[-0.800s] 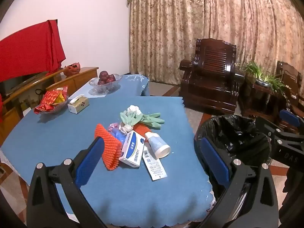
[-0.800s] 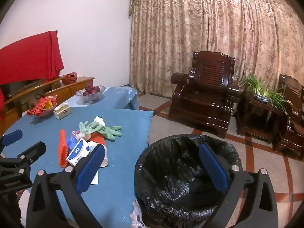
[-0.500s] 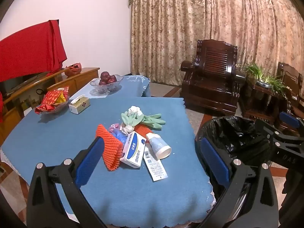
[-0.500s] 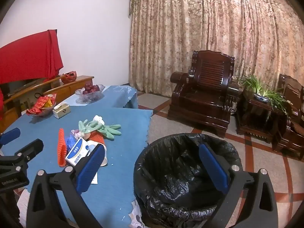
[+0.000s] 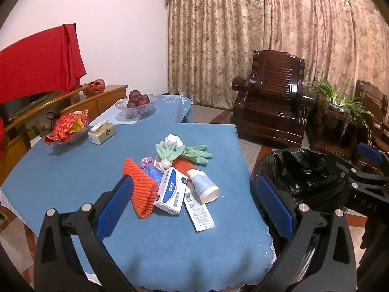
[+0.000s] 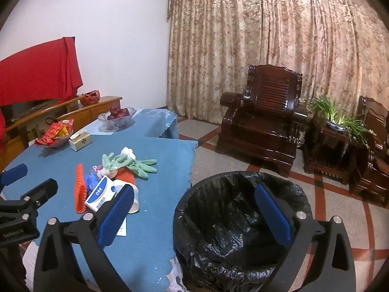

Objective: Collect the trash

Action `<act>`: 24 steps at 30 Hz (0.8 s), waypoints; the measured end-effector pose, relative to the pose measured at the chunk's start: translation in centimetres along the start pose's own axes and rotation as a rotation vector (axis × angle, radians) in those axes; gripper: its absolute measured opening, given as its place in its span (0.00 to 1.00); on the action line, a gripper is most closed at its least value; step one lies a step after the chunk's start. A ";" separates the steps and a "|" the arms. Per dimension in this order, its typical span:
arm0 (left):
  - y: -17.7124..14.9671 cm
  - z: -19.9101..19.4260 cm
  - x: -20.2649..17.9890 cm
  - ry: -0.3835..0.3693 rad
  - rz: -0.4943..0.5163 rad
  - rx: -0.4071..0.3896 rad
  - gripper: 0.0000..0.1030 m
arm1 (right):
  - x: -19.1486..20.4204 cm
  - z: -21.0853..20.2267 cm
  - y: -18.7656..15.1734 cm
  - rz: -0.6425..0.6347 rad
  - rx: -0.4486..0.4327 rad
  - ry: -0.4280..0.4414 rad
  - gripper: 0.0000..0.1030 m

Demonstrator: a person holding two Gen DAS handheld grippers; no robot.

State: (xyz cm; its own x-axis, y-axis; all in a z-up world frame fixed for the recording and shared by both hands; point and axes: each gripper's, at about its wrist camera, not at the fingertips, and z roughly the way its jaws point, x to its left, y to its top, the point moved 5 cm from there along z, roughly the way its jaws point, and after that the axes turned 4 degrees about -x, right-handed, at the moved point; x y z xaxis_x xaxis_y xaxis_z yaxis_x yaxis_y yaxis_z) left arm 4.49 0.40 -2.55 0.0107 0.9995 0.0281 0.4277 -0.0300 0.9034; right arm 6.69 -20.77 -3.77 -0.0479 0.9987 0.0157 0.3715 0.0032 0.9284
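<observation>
From where I steer, the heap of rubbish lies straight ahead of my left gripper (image 5: 192,192) on the blue tablecloth (image 5: 73,177) — an orange netted foam sleeve (image 5: 141,189), a white and blue cardboard box (image 5: 171,192), a white paper cup on its side (image 5: 204,186), a flat printed sachet (image 5: 198,211) and a pair of pale green rubber gloves (image 5: 184,152), all piled touching one another. The left gripper's jaws stand wide with nothing between them, and its left pad sits just in front of the orange sleeve. The box's long axis runs roughly toward me and away, so I judge the jaws could straddle its narrow width without turning much.

My right gripper (image 6: 194,206) is equally wide and empty, and it looks down into the black-lined round bin (image 6: 243,209) standing beside the table's edge; the pile lies off to its left. So the left one is plainly nearer the trash, the right nearer the bin.

Against the earlier frames little differs — the heap sits in much the same place in both views, nothing has been picked up, and both jaws are as wide as they were.
</observation>
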 end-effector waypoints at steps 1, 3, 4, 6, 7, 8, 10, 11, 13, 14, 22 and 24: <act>0.0 0.0 0.1 0.000 0.000 0.000 0.95 | 0.0 0.0 0.0 0.000 0.000 -0.001 0.94; 0.0 0.0 0.2 0.000 -0.001 -0.001 0.95 | 0.0 0.0 -0.1 -0.002 0.001 -0.001 0.94; 0.1 0.0 0.3 0.000 -0.001 -0.001 0.95 | 0.0 0.0 -0.1 -0.002 0.001 -0.002 0.94; 0.1 0.0 0.4 -0.001 -0.002 -0.001 0.95 | -0.1 -0.1 -0.1 -0.004 0.002 -0.003 0.94; -0.2 0.4 0.5 0.000 -0.002 0.001 0.95 | -0.1 -0.1 -0.1 -0.005 0.002 -0.003 0.94; -0.2 0.4 0.6 0.000 -0.001 0.002 0.95 | -0.1 -0.1 -0.1 -0.005 0.003 -0.003 0.94; -0.2 0.4 0.6 0.000 -0.004 0.001 0.95 | -0.1 -0.1 -0.1 -0.004 0.004 -0.002 0.94; -0.2 0.5 0.7 0.000 -0.004 0.001 0.95 | -0.1 -0.1 -0.1 -0.003 0.005 -0.002 0.94; -0.7 0.7 1.0 -0.001 -0.005 0.002 0.95 | -0.1 -0.1 -0.1 -0.005 0.006 -0.001 0.94; -0.7 0.8 1.2 -0.001 -0.005 0.003 0.95 | 0.1 -0.2 0.0 -0.005 0.005 -0.002 0.94; -1.0 1.1 1.7 0.000 -0.006 0.004 0.95 | 0.1 -0.1 0.0 -0.003 0.006 -0.001 0.94; -1.1 1.2 1.9 -0.001 -0.006 0.004 0.95 | 0.2 -0.1 0.0 -0.005 0.008 -0.002 0.94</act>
State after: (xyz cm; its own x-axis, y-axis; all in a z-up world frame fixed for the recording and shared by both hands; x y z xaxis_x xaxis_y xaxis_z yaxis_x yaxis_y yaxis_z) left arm 5.13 2.36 -4.05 0.0088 0.9997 0.0229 0.4314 -0.0245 0.9018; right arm 6.59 -20.56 -3.69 -0.0473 0.9988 0.0105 0.3785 0.0082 0.9256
